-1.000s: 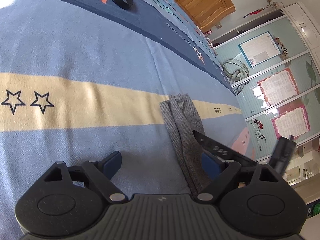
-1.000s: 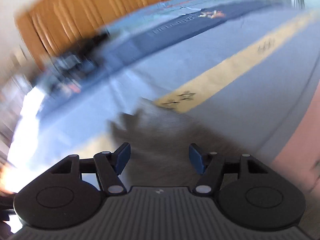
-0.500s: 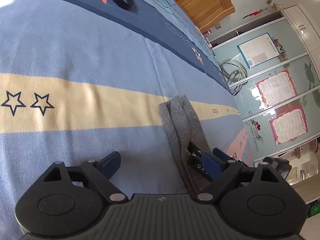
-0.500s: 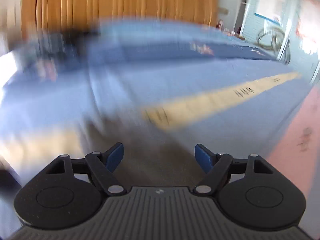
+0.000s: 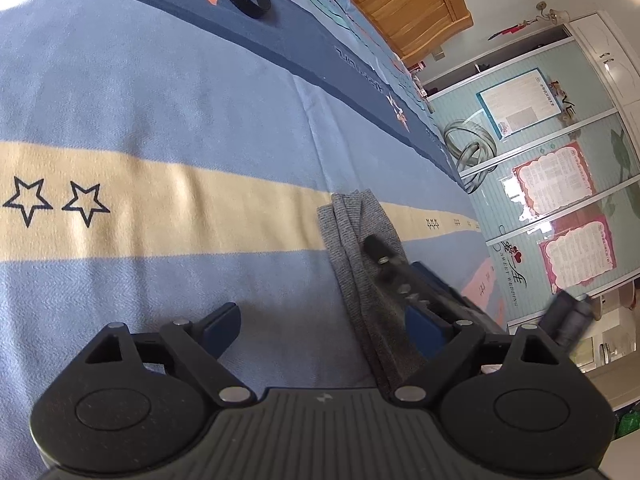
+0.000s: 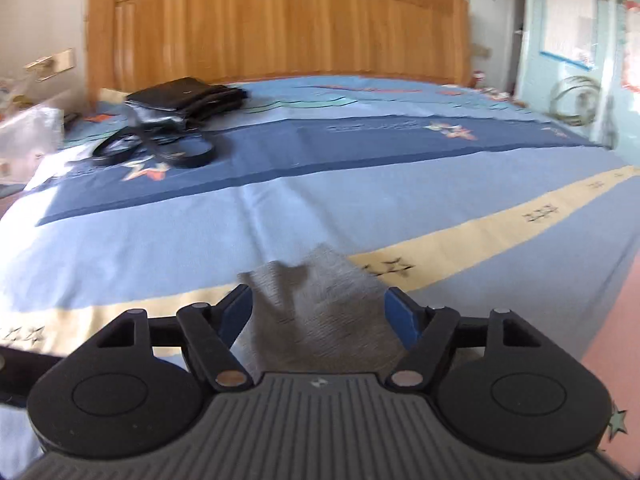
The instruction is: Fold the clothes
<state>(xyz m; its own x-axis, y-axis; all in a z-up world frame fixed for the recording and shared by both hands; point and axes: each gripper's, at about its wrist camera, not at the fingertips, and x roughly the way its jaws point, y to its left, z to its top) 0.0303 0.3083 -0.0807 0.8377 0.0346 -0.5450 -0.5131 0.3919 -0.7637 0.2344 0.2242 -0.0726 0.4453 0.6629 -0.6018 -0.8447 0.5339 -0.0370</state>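
- On my left wrist view, the left tool [image 5: 320,322] stands wide open over the bed sheet [image 5: 168,120], with nothing between its 2 blue pads.
- The grey garment [image 5: 360,248] lies folded into a narrow strip on the bed, right of centre in that frame, crossing the cream stripe [image 5: 180,204] and running down behind the left tool's right finger.
- The right tool [image 5: 404,280] enters the left wrist view from the lower right, lying over the garment; it is blurred.
- On my right wrist view, the right tool [image 6: 318,306] has the grey garment [image 6: 320,304] between its 2 pads at lower centre; its jaws are closing, and the pads do not visibly press the cloth.
- A black bag [image 6: 188,98] with straps sits at the upper left of the right wrist view, near the wooden headboard [image 6: 280,24].
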